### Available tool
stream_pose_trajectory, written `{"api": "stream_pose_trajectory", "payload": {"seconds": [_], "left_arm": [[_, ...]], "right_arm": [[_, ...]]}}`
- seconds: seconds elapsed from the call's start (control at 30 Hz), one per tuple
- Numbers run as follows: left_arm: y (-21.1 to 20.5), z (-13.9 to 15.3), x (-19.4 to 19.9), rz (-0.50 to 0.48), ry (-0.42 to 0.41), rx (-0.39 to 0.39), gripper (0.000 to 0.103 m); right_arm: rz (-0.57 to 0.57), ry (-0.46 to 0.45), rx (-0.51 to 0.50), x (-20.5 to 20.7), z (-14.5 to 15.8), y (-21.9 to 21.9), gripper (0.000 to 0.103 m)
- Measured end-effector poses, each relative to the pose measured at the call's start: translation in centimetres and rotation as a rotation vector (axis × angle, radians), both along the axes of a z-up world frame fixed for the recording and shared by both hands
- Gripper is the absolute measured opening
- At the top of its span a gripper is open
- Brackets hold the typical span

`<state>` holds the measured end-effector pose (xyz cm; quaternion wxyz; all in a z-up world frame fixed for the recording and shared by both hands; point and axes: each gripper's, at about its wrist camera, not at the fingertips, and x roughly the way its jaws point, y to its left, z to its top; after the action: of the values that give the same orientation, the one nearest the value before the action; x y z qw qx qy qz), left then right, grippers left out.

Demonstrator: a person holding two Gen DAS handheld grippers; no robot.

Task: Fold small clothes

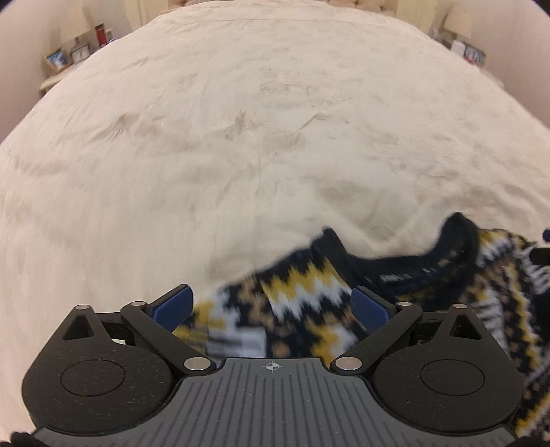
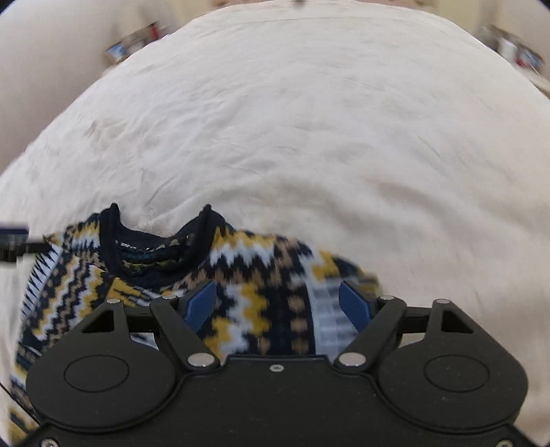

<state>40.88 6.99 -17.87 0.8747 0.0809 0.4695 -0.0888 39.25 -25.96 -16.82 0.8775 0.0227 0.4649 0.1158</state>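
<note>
A small knitted sweater (image 1: 302,302) with a navy, yellow, white and tan zigzag pattern and a dark navy collar (image 1: 453,240) lies on a cream bedspread (image 1: 240,137). My left gripper (image 1: 271,302) is open, its blue pads on either side of the sweater's left shoulder. In the right wrist view the same sweater (image 2: 261,275) lies collar (image 2: 154,247) up. My right gripper (image 2: 278,301) is open, its blue pads astride the right shoulder. The left gripper's tip (image 2: 17,244) shows at the left edge of the right wrist view.
The cream bedspread (image 2: 309,137) fills both views. Bedside tables with picture frames and small items stand at the far left (image 1: 65,58) and far right (image 1: 471,51) of the bed. Pillows lie at the head of the bed (image 1: 357,5).
</note>
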Motion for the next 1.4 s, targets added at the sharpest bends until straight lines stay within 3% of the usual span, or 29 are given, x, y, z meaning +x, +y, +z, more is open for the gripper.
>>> {"api": "stream_pose_trajectory", "payload": {"seconds": [0.17,0.27,0.53,0.6,0.67,0.7,0.73,0.8,0.87,0.93,1.0,1.1,1.2,1.23,1.27,1.3,1.33,1.37,1.4], "left_arm": [[-1.0,-2.6,2.8,-0.064,0.032,0.096,0.092],[-0.9,-4.6,3.5,-0.083,0.093,0.134,0.093],[-0.1,-6.2,3.8,-0.094,0.122,0.085,0.093],[-0.2,-6.1,3.6,-0.111,0.102,0.06,0.08],[-0.4,-5.8,3.1,-0.137,0.083,0.025,0.042],[-0.9,-5.5,2.6,-0.143,0.063,0.036,0.033],[-1.4,-5.1,2.0,-0.149,0.035,0.063,0.017],[-2.1,-4.1,0.6,-0.151,-0.055,0.11,0.006],[-1.8,-3.4,0.1,-0.113,-0.1,0.094,0.007],[-1.0,-4.2,1.1,-0.056,-0.066,0.081,0.007],[-0.6,-5.8,2.3,-0.026,-0.011,0.1,0.008],[-1.2,-6.2,2.8,-0.037,-0.015,0.128,0.009],[-1.1,-5.8,3.1,-0.031,-0.002,0.112,0.015],[-0.7,-5.7,3.2,-0.022,0.004,0.097,0.024],[-0.3,-5.3,3.2,-0.009,0.004,0.077,0.029],[0.3,-4.7,3.1,0.003,0.001,0.041,0.032],[0.7,-4.5,2.8,0.012,0.004,0.001,0.046],[1.2,-3.8,2.4,0.026,0.009,-0.033,0.072],[1.4,-3.4,2.2,0.04,0.003,-0.056,0.081]], "right_arm": [[0.12,0.0,-0.084,2.4,-1.5,1.2,0.081],[0.188,0.034,-0.136,3.6,-3.2,1.9,0.081],[0.348,0.067,-0.162,4.9,-5.4,4.4,0.082],[0.366,0.077,-0.139,5.0,-5.5,4.5,0.077],[0.391,0.086,-0.095,4.8,-5.4,4.7,0.044],[0.397,0.083,-0.096,4.5,-5.2,4.9,0.034],[0.408,0.082,-0.097,4.1,-5.0,5.1,0.022],[0.416,0.043,-0.125,2.9,-3.9,5.8,0.021],[0.371,-0.038,-0.156,1.6,-2.4,5.7,0.02],[0.31,-0.065,-0.163,1.6,-1.9,5.1,0.02],[0.283,-0.019,-0.197,2.5,-3.3,5.1,0.02],[0.277,0.038,-0.212,3.4,-5.8,5.8,0.021],[0.234,0.043,-0.193,3.8,-5.5,6.0,0.037],[0.217,0.038,-0.199,3.8,-5.2,6.0,0.054],[0.196,0.032,-0.207,3.7,-5.0,5.7,0.079],[0.177,0.032,-0.197,3.6,-4.7,5.4,0.091],[0.158,0.031,-0.171,3.6,-4.4,4.7,0.097],[0.135,0.029,-0.148,3.3,-3.9,4.2,0.096],[0.11,0.024,-0.133,2.9,-3.4,3.8,0.096]]}}
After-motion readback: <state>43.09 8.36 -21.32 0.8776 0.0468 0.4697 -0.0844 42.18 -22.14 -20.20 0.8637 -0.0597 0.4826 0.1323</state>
